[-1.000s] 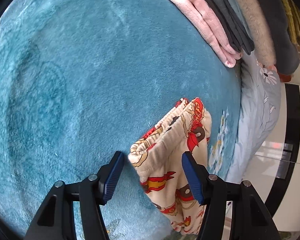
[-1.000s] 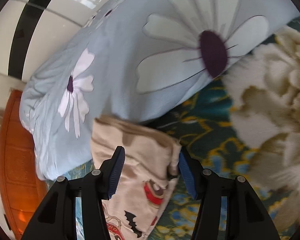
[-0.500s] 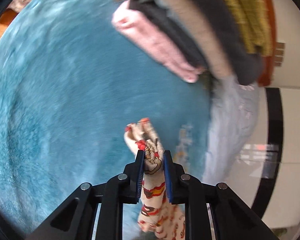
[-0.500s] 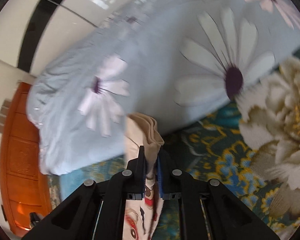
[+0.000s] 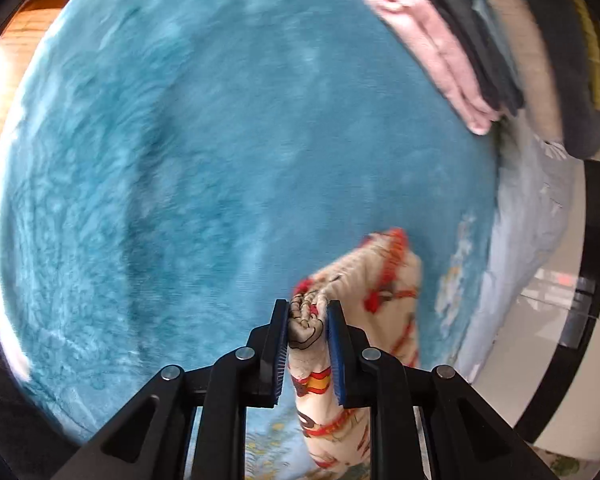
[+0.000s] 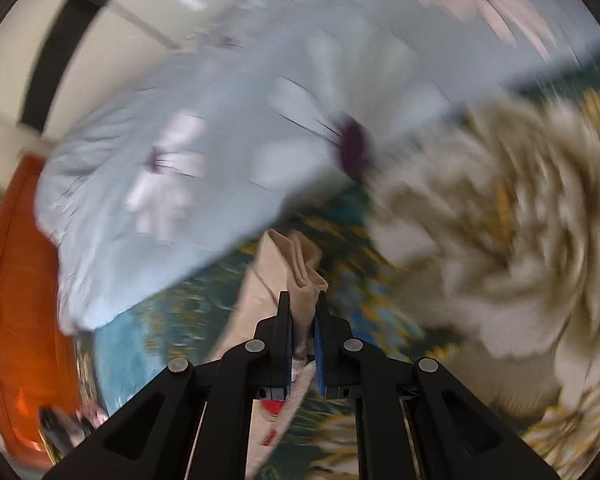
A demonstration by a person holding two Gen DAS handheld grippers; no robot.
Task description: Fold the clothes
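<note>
Cream cartoon-print trousers (image 5: pixel 380 280) bunched, pinched tight in left gripper (image 5: pixel 308 312) and right gripper (image 6: pixel 303 304) jaws.

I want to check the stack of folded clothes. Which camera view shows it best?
The left wrist view: the stack of folded clothes sits at upper right on the blue blanket, with pink and dark layers visible, slightly blurred. The right wrist view does not show it at all.

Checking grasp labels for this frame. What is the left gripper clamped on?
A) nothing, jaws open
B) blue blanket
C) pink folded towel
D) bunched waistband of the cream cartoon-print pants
D: the left gripper has both pads pressed on the gathered waistband of the cream cartoon-print pants, above the blue blanket.
</note>
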